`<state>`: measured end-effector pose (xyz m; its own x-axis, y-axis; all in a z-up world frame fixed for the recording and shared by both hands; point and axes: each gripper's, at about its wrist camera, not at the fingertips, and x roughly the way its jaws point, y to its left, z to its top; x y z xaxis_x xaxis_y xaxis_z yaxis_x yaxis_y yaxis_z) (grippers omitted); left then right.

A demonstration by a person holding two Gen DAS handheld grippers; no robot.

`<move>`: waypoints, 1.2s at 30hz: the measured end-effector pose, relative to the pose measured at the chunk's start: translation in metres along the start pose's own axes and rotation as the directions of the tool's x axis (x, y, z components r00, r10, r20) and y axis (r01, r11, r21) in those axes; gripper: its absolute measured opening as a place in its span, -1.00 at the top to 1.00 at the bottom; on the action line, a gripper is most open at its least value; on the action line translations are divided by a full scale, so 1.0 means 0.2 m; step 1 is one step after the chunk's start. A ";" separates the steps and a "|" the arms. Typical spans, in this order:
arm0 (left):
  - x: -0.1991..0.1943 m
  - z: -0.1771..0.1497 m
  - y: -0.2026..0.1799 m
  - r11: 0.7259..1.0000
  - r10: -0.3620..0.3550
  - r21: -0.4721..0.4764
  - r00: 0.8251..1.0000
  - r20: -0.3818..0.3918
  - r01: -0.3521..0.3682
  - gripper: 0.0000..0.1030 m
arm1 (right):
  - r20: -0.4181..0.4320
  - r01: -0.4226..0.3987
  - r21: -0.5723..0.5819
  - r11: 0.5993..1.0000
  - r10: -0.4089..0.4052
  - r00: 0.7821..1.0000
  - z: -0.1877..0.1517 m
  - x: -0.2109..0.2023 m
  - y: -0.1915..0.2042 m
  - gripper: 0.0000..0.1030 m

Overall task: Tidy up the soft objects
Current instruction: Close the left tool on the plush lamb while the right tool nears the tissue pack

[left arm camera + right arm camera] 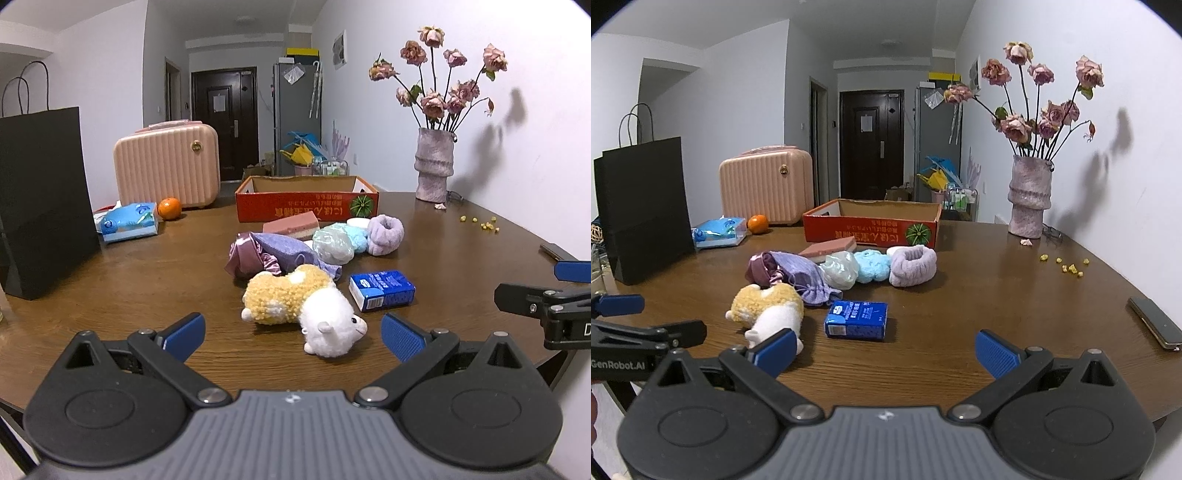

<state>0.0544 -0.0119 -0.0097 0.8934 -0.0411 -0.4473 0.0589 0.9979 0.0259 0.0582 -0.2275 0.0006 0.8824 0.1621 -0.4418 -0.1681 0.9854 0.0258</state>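
Both the left tool [291,332] and right tool [884,350] hang released and empty, nothing yet sorted; next, the left closes on the plush sheep [303,302] just ahead, bound for the far red box [306,206].

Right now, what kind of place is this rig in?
Most likely a lived-in flat, at a dining table. A dark wooden table sits by a vase of dried pink roses, a ribbed pink hard-shell case stands on it, and a hallway behind leads to a dark entrance door.
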 end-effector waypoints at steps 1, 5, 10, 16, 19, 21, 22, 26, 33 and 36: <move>0.01 0.00 0.00 1.000 0.000 0.000 1.000 -0.004 0.000 -1.00 | -0.004 0.000 0.001 1.000 0.000 1.000 0.00 0.02 -0.01 -1.00; 0.07 0.01 -0.01 1.000 -0.002 0.002 1.000 -0.023 0.002 -1.00 | -0.022 -0.004 0.005 1.000 0.005 1.000 0.01 0.07 -0.03 -1.00; 0.15 0.02 -0.03 1.000 -0.006 0.007 0.999 -0.052 0.006 -1.00 | -0.046 -0.007 0.013 1.000 0.007 0.999 0.01 0.15 -0.05 -1.00; 0.24 0.03 -0.04 1.000 -0.008 0.016 0.997 -0.082 0.010 -1.00 | -0.077 -0.010 0.024 1.000 0.012 0.997 0.01 0.25 -0.07 -1.00; 0.28 0.04 -0.05 1.000 -0.008 0.018 0.995 -0.102 0.010 -1.00 | -0.091 -0.012 0.027 1.000 0.014 0.996 0.01 0.30 -0.08 -1.00; 0.32 0.04 -0.05 1.000 -0.009 0.019 0.993 -0.115 0.011 -1.00 | -0.104 -0.015 0.027 1.000 0.018 0.994 0.02 0.33 -0.09 -1.00; 0.34 0.04 -0.05 1.000 -0.009 0.018 0.992 -0.122 0.011 -1.00 | -0.111 -0.016 0.027 0.999 0.019 0.994 0.02 0.35 -0.09 -1.00; 0.41 0.04 -0.06 1.000 -0.012 0.022 0.989 -0.149 0.015 -1.00 | -0.133 -0.019 0.030 0.999 0.023 0.991 0.02 0.42 -0.12 -1.00; 0.54 0.05 -0.10 0.999 -0.020 0.024 0.981 -0.195 0.025 -1.00 | -0.166 -0.026 0.036 0.999 0.032 0.986 0.01 0.54 -0.15 -1.00; 0.60 0.05 -0.11 0.999 -0.022 0.022 0.978 -0.208 0.027 -1.00 | -0.180 -0.026 0.039 0.999 0.033 0.983 0.01 0.58 -0.17 -1.00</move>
<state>0.1648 -0.0391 -0.0545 0.7797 -0.0516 -0.6240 0.0929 0.9951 0.0338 0.1679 -0.2413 -0.0495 0.7827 0.1824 -0.5951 -0.1742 0.9821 0.0720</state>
